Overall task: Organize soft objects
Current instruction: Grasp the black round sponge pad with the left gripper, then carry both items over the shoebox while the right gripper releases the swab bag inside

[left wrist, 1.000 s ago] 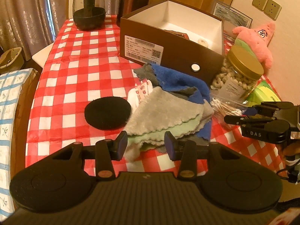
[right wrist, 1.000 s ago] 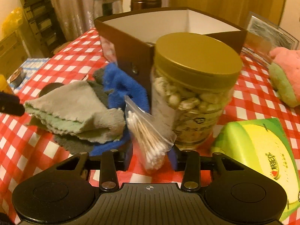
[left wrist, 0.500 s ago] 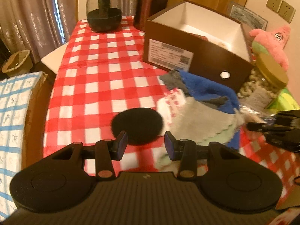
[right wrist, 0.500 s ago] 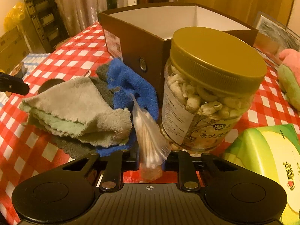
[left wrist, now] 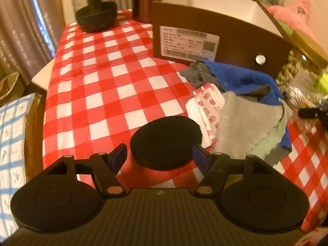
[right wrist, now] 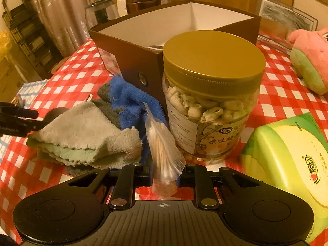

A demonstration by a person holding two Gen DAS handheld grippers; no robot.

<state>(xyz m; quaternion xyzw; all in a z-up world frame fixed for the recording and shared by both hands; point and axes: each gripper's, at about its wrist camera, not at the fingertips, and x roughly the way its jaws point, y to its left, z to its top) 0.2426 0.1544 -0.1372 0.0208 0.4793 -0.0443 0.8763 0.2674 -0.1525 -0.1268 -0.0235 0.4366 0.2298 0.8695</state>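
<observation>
While the left wrist view looks down on the flat round black foam pad (left wrist: 166,142), the right wrist view shows only a dark sliver of it (right wrist: 55,112) behind the pile of folded grey, green and blue fleece cloths (right wrist: 88,135); the left tongs (left wrist: 160,158) stand wide with their jaws opening, the pad lying between the blue-padded fingers with neither pad pressing on it; the right tongs (right wrist: 165,179) are narrow, clamped on the lower end of a clear plastic bag of cotton swabs (right wrist: 164,151), a grip the left view shows only as a blur at its right edge; the black pad is thick, matte and smooth-edged, lying flat on the red-and-white checked cloth of the counter (left wrist: 102,86), its right rim touching a white packet printed with red figures (left wrist: 207,110); the cloth pile sits just beside that packet and in front of the open brown cardboard box with a white lining (right wrist: 143,61); a clear jar with a gold lid (right wrist: 213,94) stands just right of the swab bag, a yellow-green carton (right wrist: 287,153) further right, and a pink plush toy (right wrist: 309,61) beyond; left of the pad the checked surface lies bare up to the counter's left edge.
</observation>
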